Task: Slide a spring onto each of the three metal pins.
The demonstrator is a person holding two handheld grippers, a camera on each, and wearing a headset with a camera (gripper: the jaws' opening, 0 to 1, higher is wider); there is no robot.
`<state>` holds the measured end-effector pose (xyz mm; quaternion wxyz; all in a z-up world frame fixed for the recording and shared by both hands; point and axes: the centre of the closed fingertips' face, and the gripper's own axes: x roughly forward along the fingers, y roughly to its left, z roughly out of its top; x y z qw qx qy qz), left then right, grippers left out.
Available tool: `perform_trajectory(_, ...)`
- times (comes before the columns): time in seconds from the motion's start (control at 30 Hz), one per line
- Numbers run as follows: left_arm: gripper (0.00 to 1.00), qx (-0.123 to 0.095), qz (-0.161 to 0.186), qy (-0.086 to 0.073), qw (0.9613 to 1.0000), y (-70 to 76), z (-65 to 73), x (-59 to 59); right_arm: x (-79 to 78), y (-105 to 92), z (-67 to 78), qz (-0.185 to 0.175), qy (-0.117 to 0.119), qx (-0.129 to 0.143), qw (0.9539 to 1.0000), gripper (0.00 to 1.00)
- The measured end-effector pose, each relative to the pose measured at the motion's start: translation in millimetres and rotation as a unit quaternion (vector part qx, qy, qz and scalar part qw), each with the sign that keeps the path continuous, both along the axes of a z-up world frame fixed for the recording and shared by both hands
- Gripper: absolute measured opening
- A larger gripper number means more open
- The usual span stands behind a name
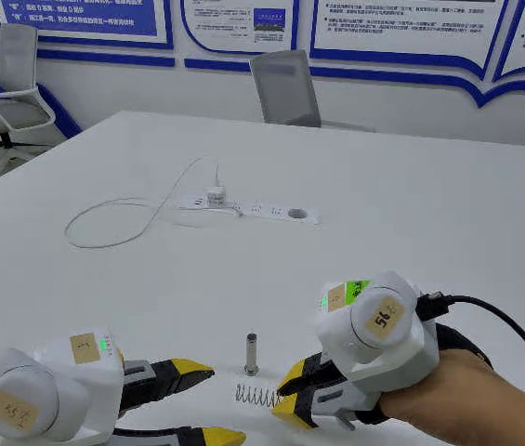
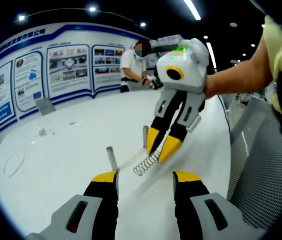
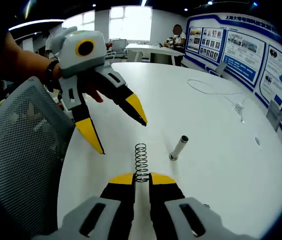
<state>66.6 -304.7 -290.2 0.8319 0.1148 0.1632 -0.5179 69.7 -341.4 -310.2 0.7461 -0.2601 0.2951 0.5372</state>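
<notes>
The right hand-held gripper (image 1: 286, 396) is clenched on one end of a spring (image 1: 257, 396). The spring lies low over the white surface (image 1: 383, 177), just beside the upright metal pin (image 1: 251, 354) on our side of it. The left hand-held gripper (image 1: 208, 404) hangs released with its jaws spread, near the pin on its left and touching nothing.

We judge the grip itself to be the main risk. The jaws pinch only the last coils, so the spring may sag, flex or pop out sideways when its free end is raised toward the pin's top. The pin appears to stand loose on a small flange. A spring arriving off-axis, or a jaw tip brushing the pin, could topple it and send it rolling. The open left jaws are also near enough to the pin to knock it.

In the left gripper view a second pin (image 2: 144, 136) stands beyond the first, close to the right jaws. In the head view the right gripper's body seems to cover that spot. We cannot tell where the third pin or the other springs are. It is also unclear whether the spring's free end touches the surface.
</notes>
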Motion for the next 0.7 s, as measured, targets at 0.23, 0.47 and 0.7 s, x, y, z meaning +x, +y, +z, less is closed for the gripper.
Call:
perform_trajectory(0.23, 0.42, 0.001, -0.016, -0.001, 0.9999, -6.6, -0.3, -4.7, -12.8, -4.3, 7.8, 0.027, 0.002, -0.005, 0.9996, 0.12)
perform_trajectory(0.47, 0.34, 0.007, -0.038, -0.003, 0.9992, -11.8, -2.0, -11.6, -24.0, -3.2, 14.3, 0.057, 0.007, -0.001, 0.9984, 0.12)
perform_trajectory(0.7, 0.25, 0.006, -0.059, -0.005, 0.9982, -18.2, -1.7, -18.1, -29.2, -0.9, 16.5, 0.077, 0.009, -0.001, 0.9970, 0.12)
